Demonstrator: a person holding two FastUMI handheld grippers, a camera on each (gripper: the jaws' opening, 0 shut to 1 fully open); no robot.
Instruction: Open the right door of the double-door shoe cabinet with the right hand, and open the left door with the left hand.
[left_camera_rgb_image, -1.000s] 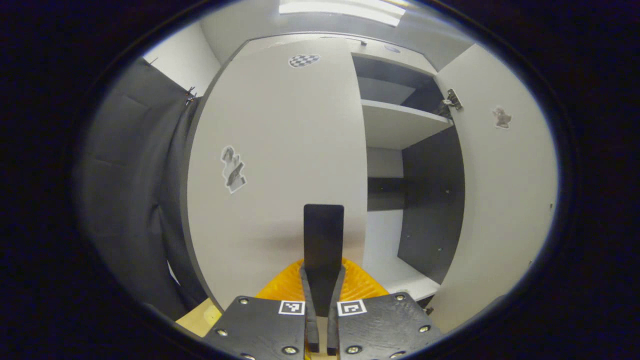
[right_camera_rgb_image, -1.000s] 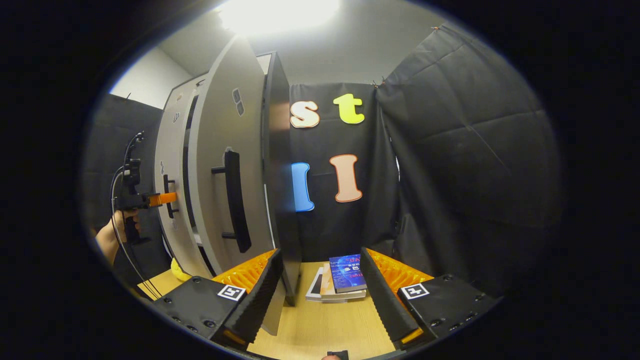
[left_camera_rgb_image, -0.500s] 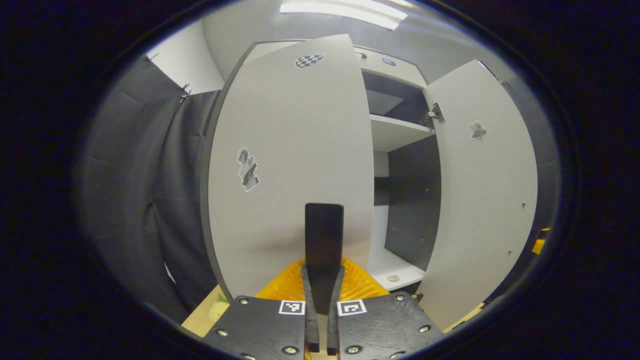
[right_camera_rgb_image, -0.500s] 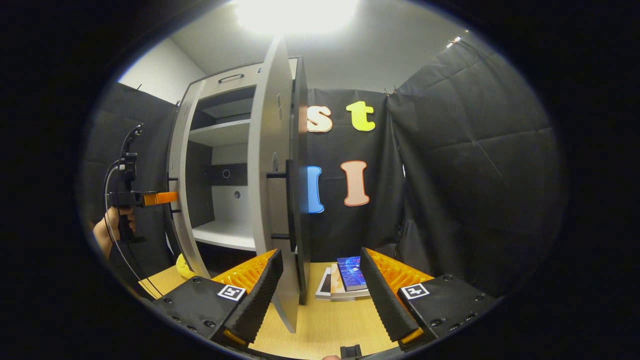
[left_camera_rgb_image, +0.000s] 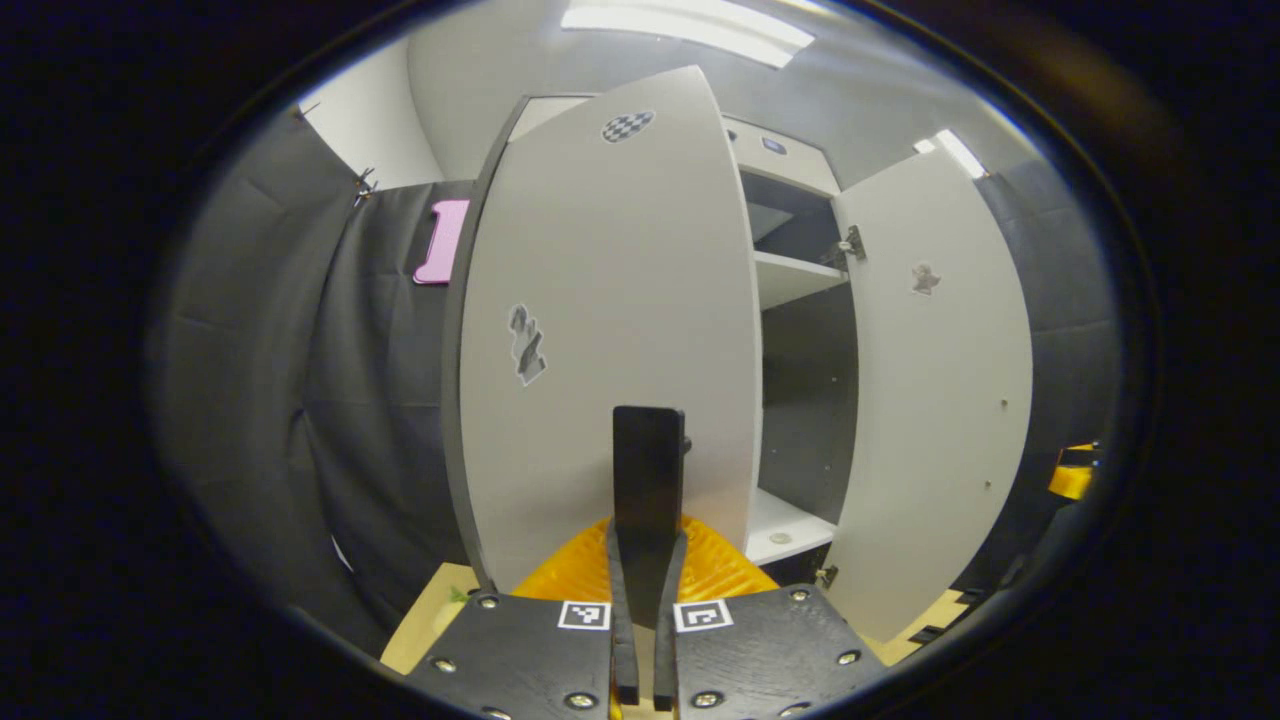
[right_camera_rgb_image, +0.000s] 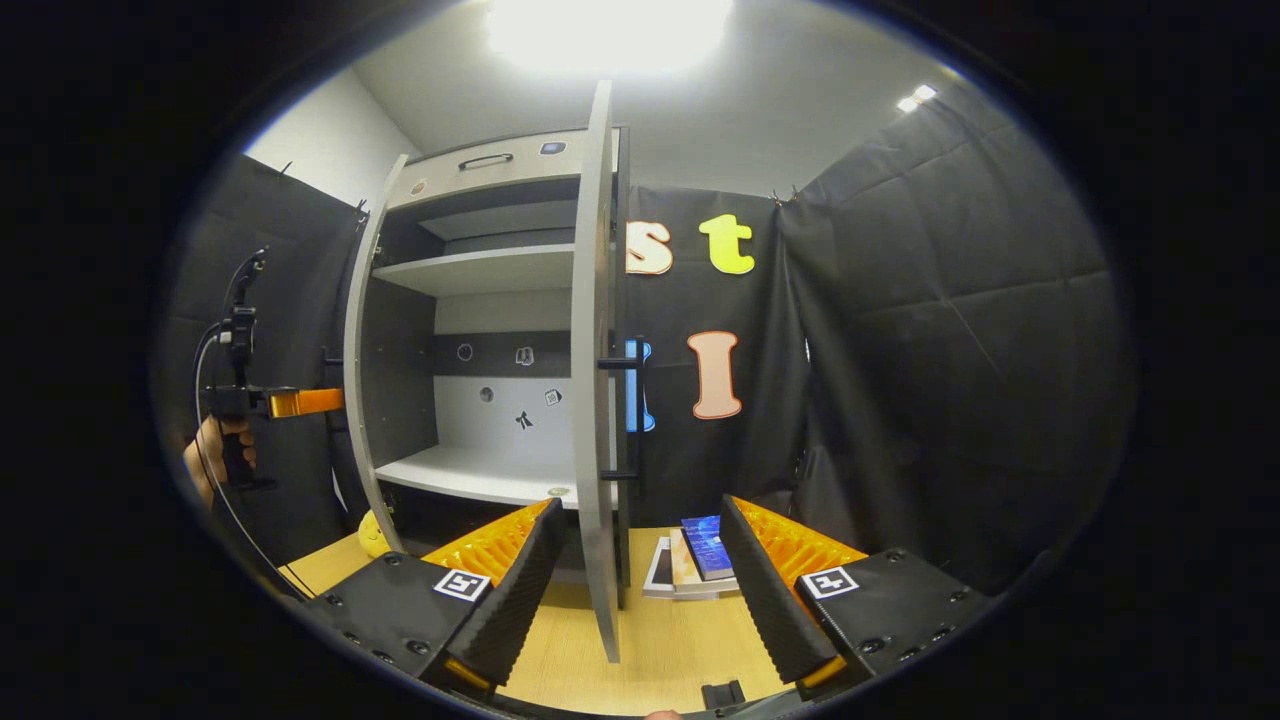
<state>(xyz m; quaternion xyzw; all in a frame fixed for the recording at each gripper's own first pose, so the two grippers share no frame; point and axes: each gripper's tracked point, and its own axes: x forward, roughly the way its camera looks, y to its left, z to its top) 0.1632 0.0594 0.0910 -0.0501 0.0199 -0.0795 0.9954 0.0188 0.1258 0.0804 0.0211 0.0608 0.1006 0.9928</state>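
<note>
The left gripper (left_camera_rgb_image: 648, 480) has its fingers clamped on the handle (left_camera_rgb_image: 650, 470) of the cabinet's left door (left_camera_rgb_image: 610, 330), which stands swung open. The right gripper (right_camera_rgb_image: 640, 580) has its fingers spread apart on either side of the open right door's (right_camera_rgb_image: 598, 400) edge, above the desk (right_camera_rgb_image: 660, 650).

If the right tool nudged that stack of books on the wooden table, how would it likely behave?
The stack of books lies flat on the wooden table, so tipping seems unlikely. The blue top book sits askew and would probably slide off first. They look stiff.
</note>
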